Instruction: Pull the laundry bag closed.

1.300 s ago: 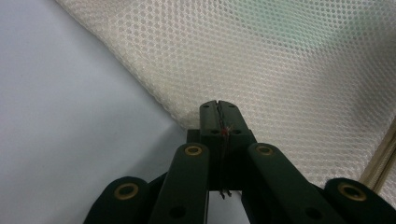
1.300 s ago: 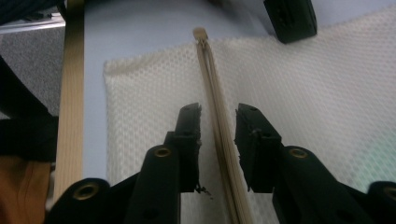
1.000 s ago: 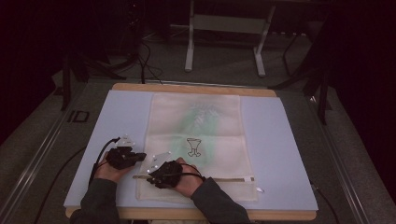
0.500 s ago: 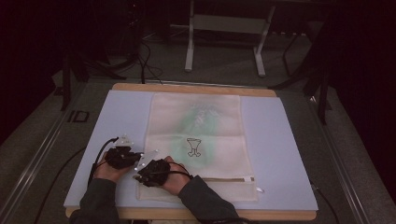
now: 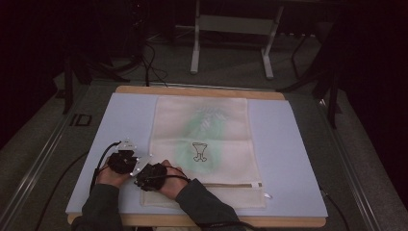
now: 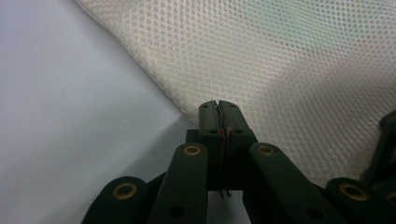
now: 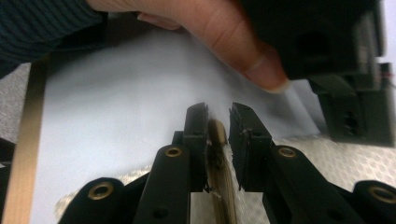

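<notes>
Cream honeycomb-mesh bag (image 5: 202, 144) with green print, pale blue mat (image 5: 288, 159), black hand-held grippers

left tool (image 6: 218, 106) jaws pressed together, right tool (image 7: 218, 122) jaws slightly apart, just closing, hands side by side

The counter (image 5: 288, 159) carries a pale blue-grey mat across most of its top. A bare wooden edge (image 5: 202, 90) of the counter shows along the far side, and another strip runs along the near side. Grey carpeted floor (image 5: 231, 72) surrounds the counter. On the floor beyond the far edge stands a light metal frame (image 5: 231, 24) on two upright legs. Dark cables (image 5: 149, 62) lie on the floor at far left. A dark stand leg (image 5: 332, 96) rises at far right. A small label marked "ID" (image 5: 80, 120) sits just left of the counter, beside a metal floor rail (image 5: 38, 163).
</notes>
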Demonstrator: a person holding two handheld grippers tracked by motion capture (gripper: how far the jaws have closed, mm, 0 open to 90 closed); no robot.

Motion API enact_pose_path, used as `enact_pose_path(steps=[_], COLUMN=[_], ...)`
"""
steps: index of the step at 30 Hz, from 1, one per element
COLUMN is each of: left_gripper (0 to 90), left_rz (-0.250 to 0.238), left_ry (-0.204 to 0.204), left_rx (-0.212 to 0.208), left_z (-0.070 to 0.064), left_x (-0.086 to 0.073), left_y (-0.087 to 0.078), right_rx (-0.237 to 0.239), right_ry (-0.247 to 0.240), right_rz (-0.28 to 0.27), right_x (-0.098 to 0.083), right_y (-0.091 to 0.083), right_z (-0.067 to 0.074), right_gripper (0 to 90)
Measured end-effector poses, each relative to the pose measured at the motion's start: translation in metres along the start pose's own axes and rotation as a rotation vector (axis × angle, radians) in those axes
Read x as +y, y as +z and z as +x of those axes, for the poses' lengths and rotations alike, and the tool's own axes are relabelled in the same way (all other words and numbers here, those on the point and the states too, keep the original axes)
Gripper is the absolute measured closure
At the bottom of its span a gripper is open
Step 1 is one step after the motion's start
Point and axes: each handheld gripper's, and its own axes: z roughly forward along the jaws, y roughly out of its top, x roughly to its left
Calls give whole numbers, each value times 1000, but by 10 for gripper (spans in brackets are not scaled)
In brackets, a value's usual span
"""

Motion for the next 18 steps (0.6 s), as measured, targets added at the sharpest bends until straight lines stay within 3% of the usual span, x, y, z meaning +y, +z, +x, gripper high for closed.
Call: enact_pose_path(steps=[6, 13, 18], left_gripper=[889, 889, 889], left_rz=[-3, -5, -2], left_ry=[-2, -2, -4], left_rx=[-4, -3, -2], left_z=[1, 0, 0], left_x=[0, 0, 0], left_y=[0, 0, 0], right_rx=[-6, 35, 41], right_ry=[5, 51, 48], right_rz=[-12, -92, -107], right_x=[0, -5, -4], right_y=[1, -8, -16], right_z=[1, -4, -5], right_gripper=[811, 811, 811])
